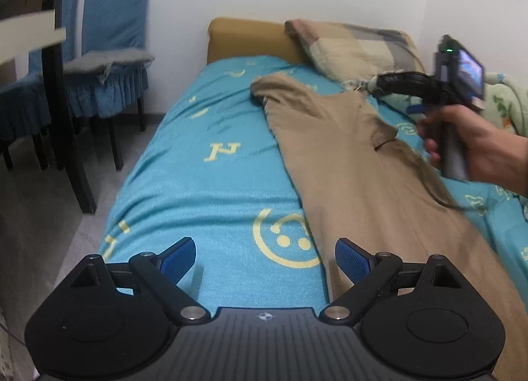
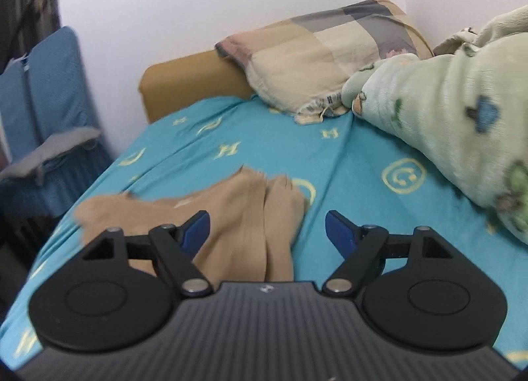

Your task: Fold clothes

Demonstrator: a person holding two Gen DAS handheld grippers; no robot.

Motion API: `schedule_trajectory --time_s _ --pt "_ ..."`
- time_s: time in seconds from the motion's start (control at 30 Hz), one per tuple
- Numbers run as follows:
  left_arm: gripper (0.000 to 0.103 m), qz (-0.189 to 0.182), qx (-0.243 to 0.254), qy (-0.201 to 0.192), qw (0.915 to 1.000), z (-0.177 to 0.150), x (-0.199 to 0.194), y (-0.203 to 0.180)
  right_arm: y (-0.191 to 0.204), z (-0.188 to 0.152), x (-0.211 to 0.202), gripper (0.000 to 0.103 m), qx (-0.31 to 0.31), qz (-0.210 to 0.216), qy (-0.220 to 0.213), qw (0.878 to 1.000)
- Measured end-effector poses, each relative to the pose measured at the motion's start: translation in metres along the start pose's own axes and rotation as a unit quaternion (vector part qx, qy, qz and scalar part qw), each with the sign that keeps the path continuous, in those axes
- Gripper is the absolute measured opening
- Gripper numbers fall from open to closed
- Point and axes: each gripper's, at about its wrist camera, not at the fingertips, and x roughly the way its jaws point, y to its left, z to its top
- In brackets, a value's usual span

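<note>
Both grippers' jaws spread wide, empty | left gripper (image 1: 265,259) | right gripper (image 2: 267,230) | tan trousers (image 1: 356,163) flat on bed (image 1: 198,166)

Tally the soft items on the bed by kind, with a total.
Tan garment: 1
Patchwork pillow: 1
Green fleece blanket: 1
Turquoise bedsheet: 1
Total: 4
</note>
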Motion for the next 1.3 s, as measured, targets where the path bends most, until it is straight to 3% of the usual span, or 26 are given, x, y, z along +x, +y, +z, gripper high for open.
schedule_trajectory --time_s 0.13,0.4,0.63,0.97,1.3 --pt "0.093 0.001 0.008 -0.022 0.9997 0.005 -0.018 -0.006 0.003 -0.012 -0.086 0.078 -0.048 0.02 -0.024 0.998" --pt "0.093 0.009 0.04 -0.032 0.9987 0.006 -0.05 -0.032 -0.003 -0.039 -0.264 0.078 -0.021 0.058 0.001 0.998" --pt "0.093 0.004 0.053 -0.041 0.9977 0.001 -0.094 -0.053 -0.012 -0.075 -0.351 0.078 -0.012 0.078 0.005 0.997" --pt "0.093 -0.004 0.049 0.001 0.9988 -0.019 -0.126 -0.08 -0.034 -0.103 -0.361 0.078 0.037 0.067 0.061 0.995" --pt "0.093 0.012 -0.024 0.047 0.9985 -0.026 -0.131 -0.067 -0.051 -0.117 -0.349 0.078 0.085 0.066 0.115 0.988"
